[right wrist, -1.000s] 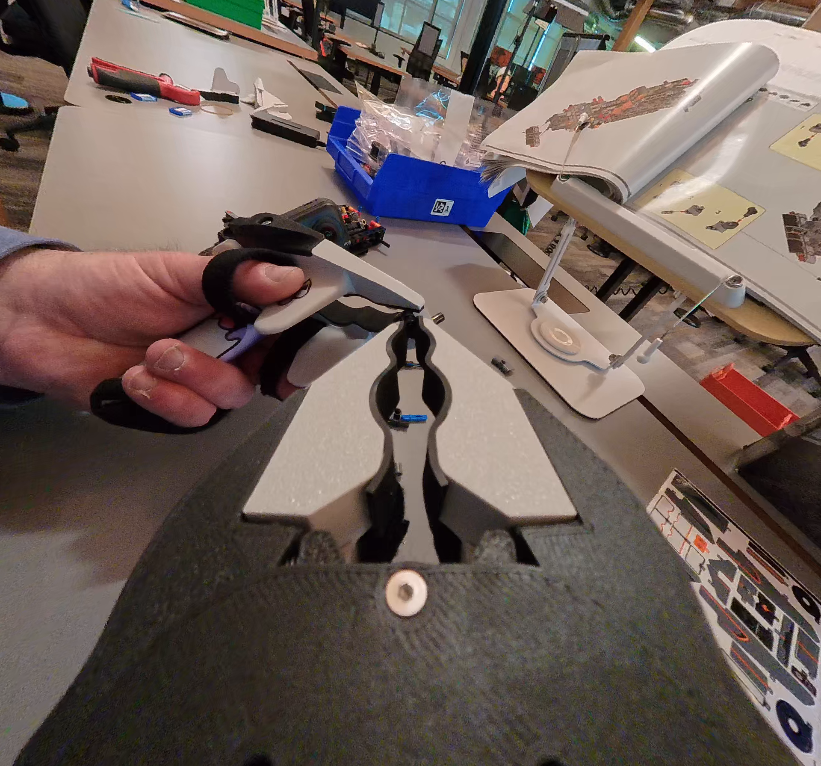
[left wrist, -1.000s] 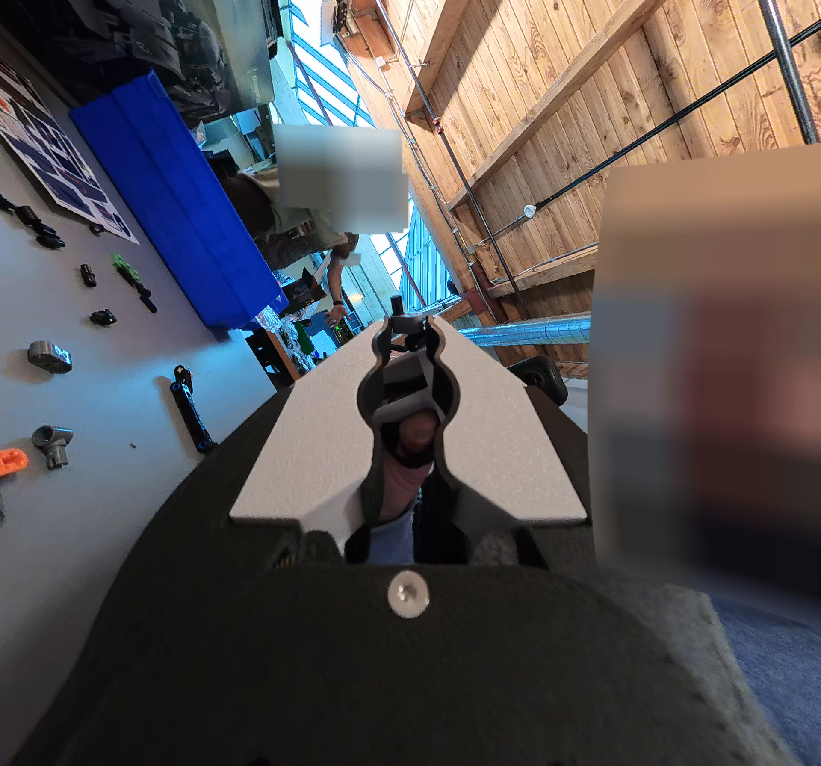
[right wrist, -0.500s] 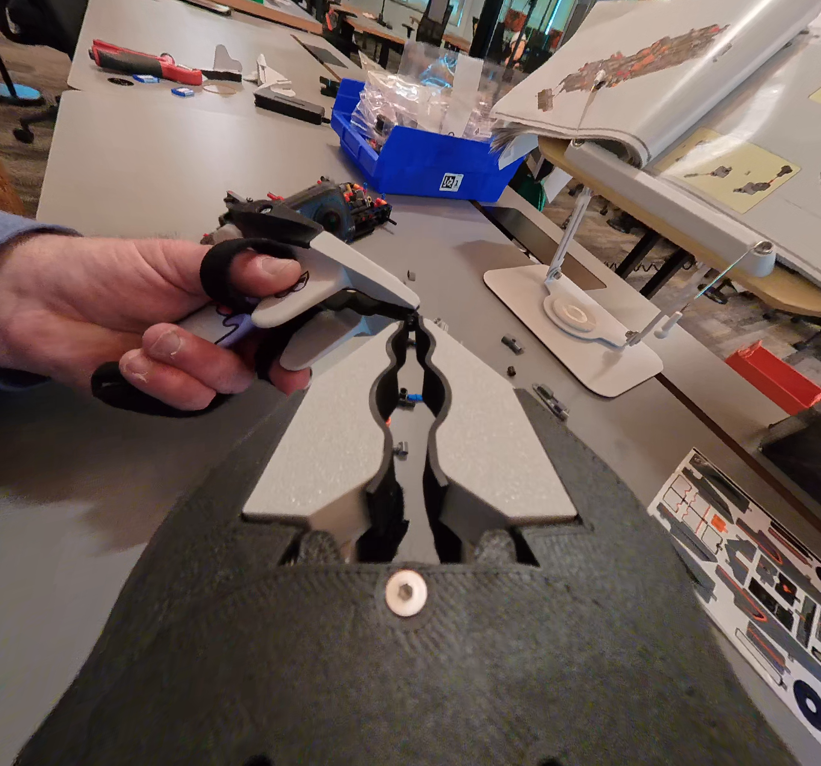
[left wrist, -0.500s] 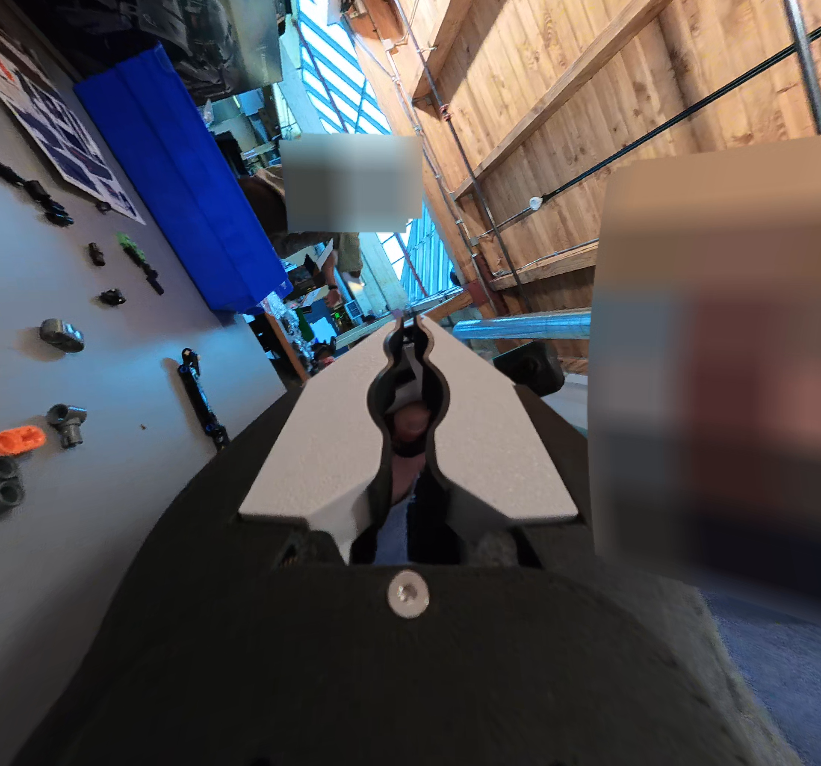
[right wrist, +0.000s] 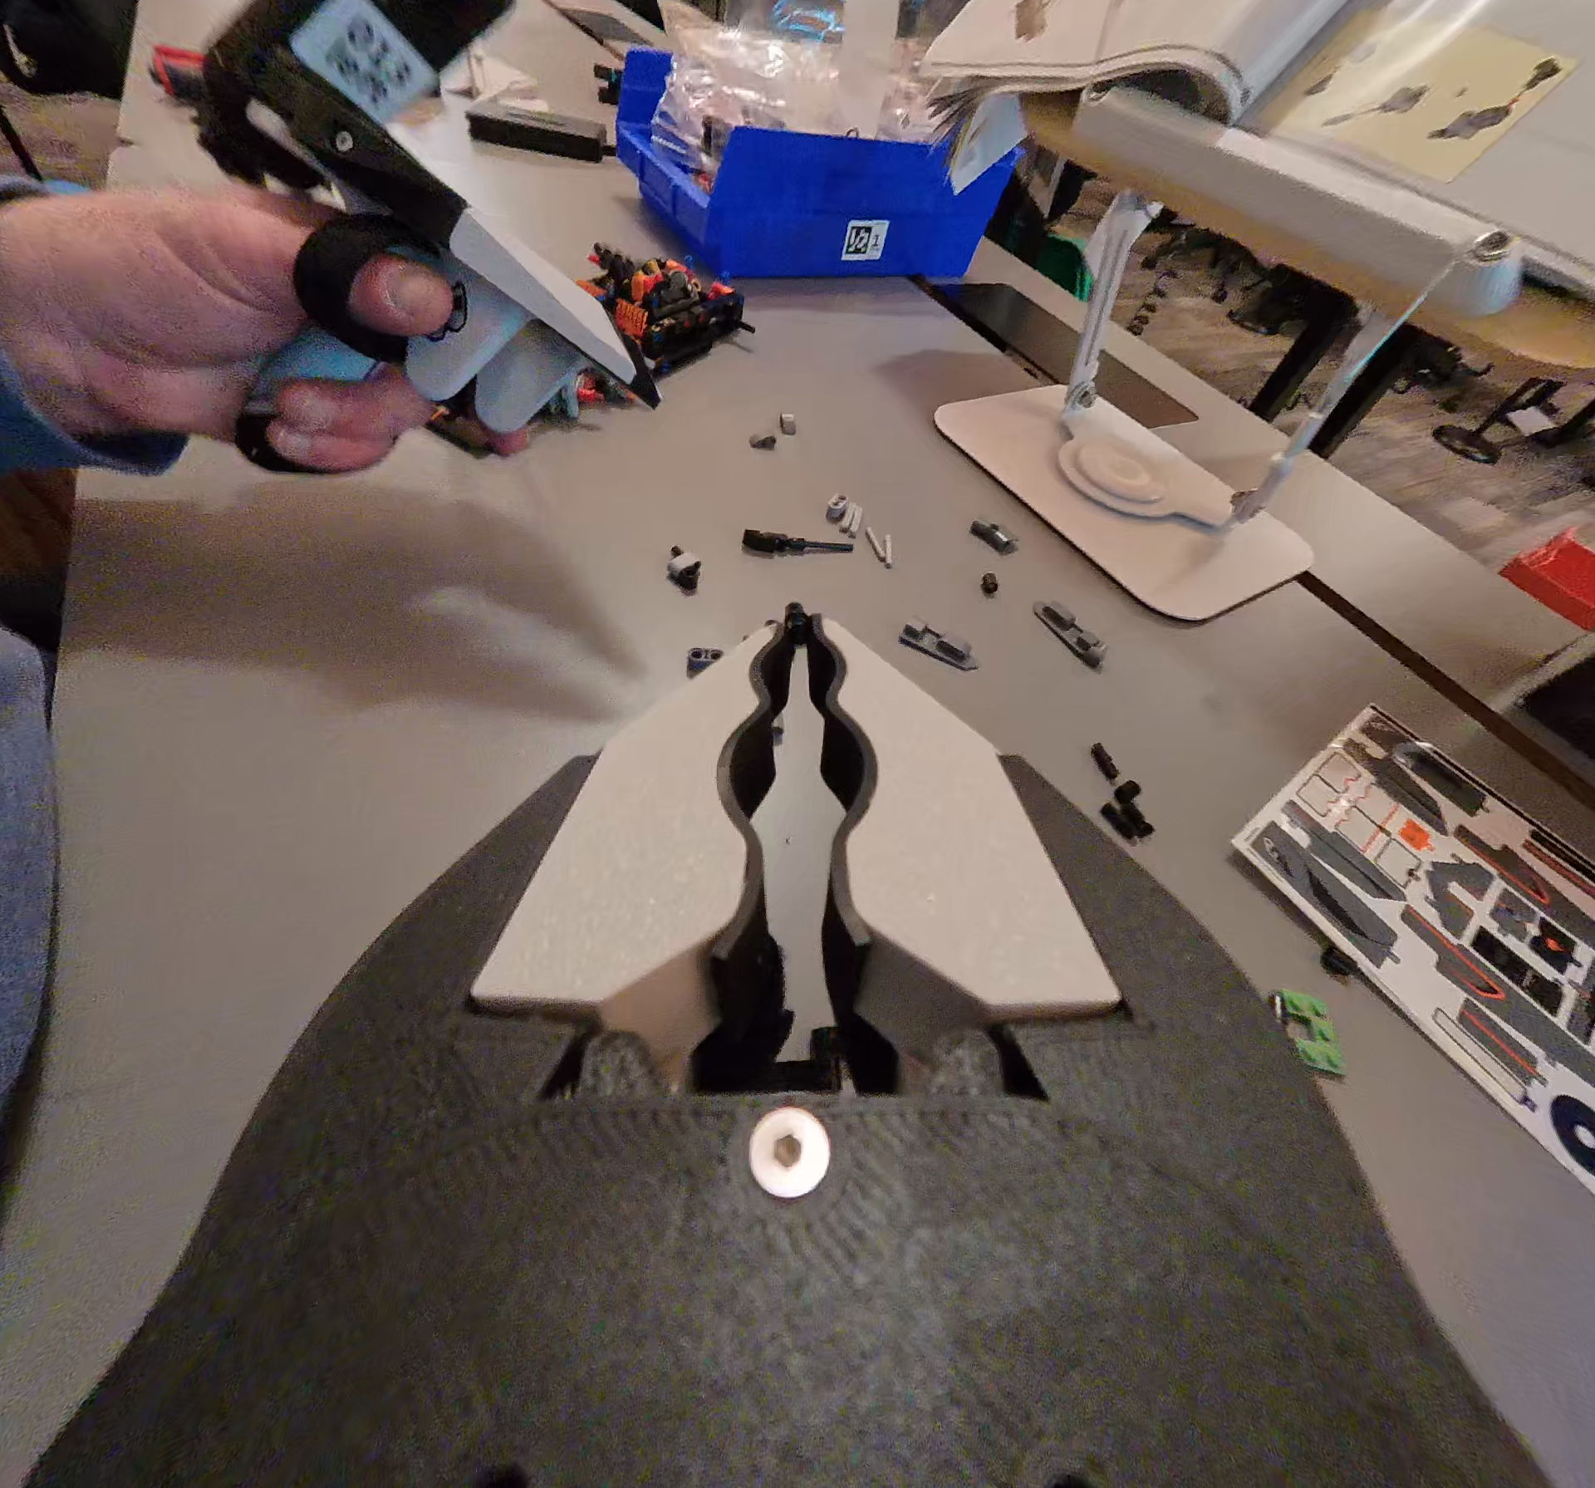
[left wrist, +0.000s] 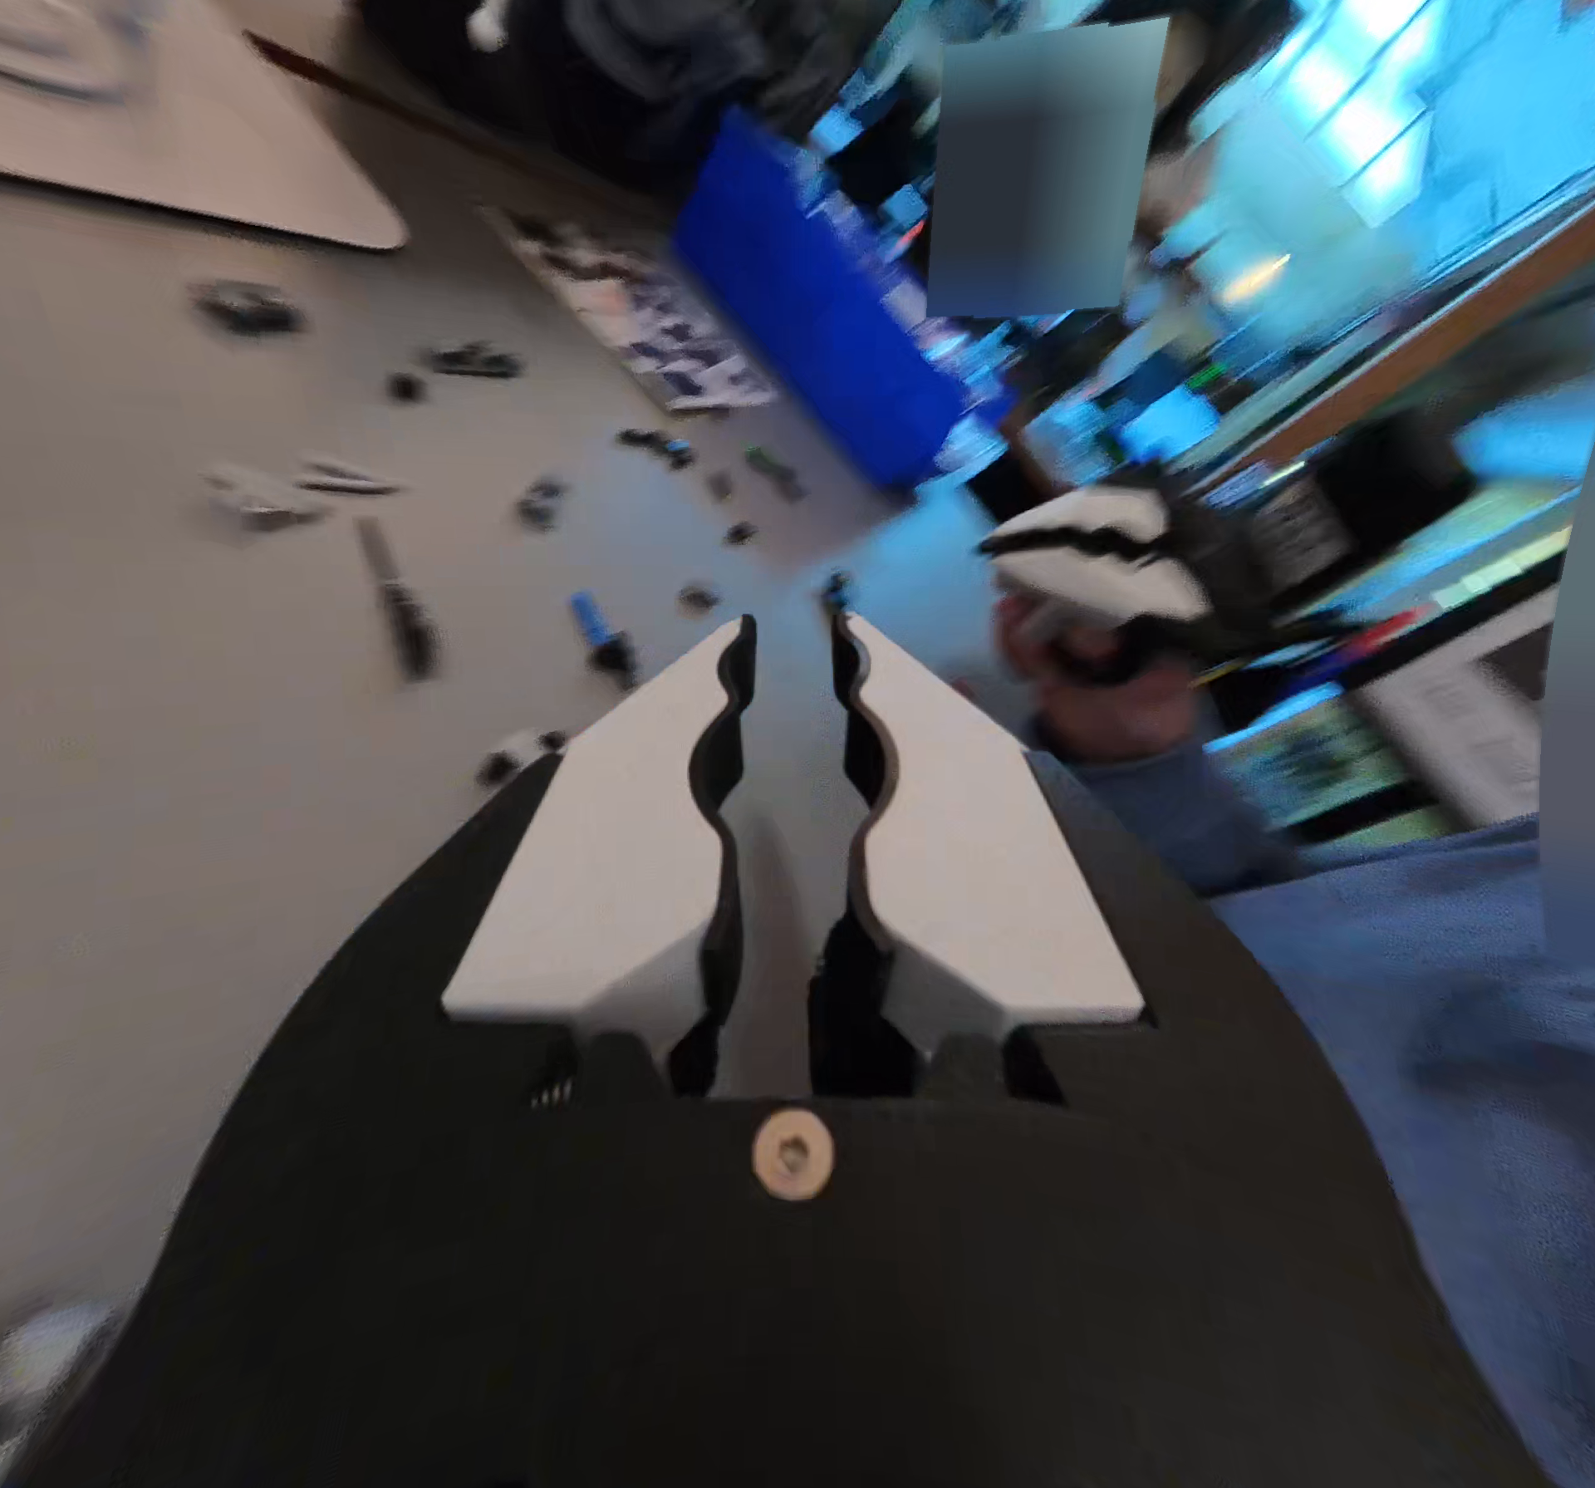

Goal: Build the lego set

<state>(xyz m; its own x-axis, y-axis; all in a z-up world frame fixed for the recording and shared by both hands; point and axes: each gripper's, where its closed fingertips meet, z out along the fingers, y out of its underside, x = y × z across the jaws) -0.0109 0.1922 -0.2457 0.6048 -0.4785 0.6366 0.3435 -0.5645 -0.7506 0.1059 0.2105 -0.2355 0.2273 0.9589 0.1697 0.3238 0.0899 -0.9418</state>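
- Small black pin point(right wrist: 795, 614): pinched at the tips of the right gripper point(right wrist: 795, 626), jaws clenched on it, above the surface point(right wrist: 345, 670).
- Part-built lego model point(right wrist: 669, 307): on the surface before the blue bin point(right wrist: 820, 204).
- Left gripper point(left wrist: 790, 626): jaws released, empty.
- Loose pieces point(right wrist: 798, 542): scattered.
- Risk: the tip-only hold may let the pin twist or drop among the loose pieces.

Loose lego pieces point(right wrist: 798, 542) across table point(right wrist: 345, 713)
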